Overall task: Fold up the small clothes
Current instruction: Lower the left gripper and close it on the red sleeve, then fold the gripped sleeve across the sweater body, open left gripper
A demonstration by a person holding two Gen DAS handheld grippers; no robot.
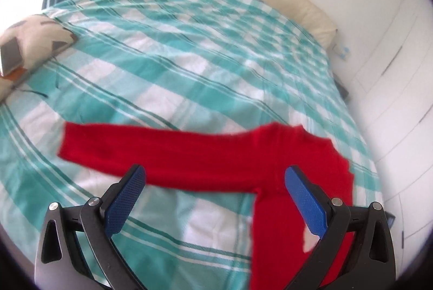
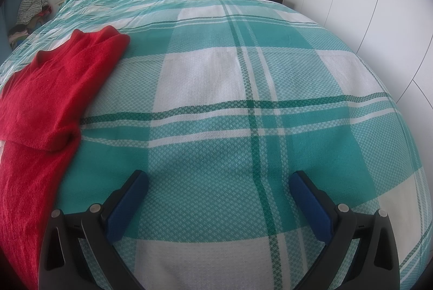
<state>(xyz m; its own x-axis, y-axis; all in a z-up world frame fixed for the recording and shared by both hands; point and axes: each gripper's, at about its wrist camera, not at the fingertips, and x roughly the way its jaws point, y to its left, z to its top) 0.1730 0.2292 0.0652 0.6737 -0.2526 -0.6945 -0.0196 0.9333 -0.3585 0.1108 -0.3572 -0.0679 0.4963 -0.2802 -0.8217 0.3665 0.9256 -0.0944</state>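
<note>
Left wrist view looks down over a red knitted long-sleeved top (image 1: 243,162) lying on a bed covered with a teal-and-white checked woven bedspread (image 1: 189,68). One sleeve (image 1: 135,149) stretches straight out to the left across the checks, while the body of the garment runs down toward the camera on the right side. The left gripper (image 1: 215,179) hangs above the point where that sleeve meets the body, its blue-padded fingers spread wide and holding nothing; the picture is slightly blurred, so I cannot tell how close the pads are to the cloth.

From the right wrist view, the same top (image 2: 62,81) lies at the left, and its near side is already doubled over onto the body, leaving a thick folded edge. The right gripper (image 2: 217,181) is released too, well apart from the garment, over bare bedspread.

My reading is that one side has been folded in and the outstretched sleeve is the step in hand. The next move would call for the left gripper to drop onto the sleeve, pinch only that layer near the cuff or mid-length, and carry it across the body so that it lies flat. Loose knit stretches and drags easily, so a shallow pinch could slip or pull the folded side askew.
</note>
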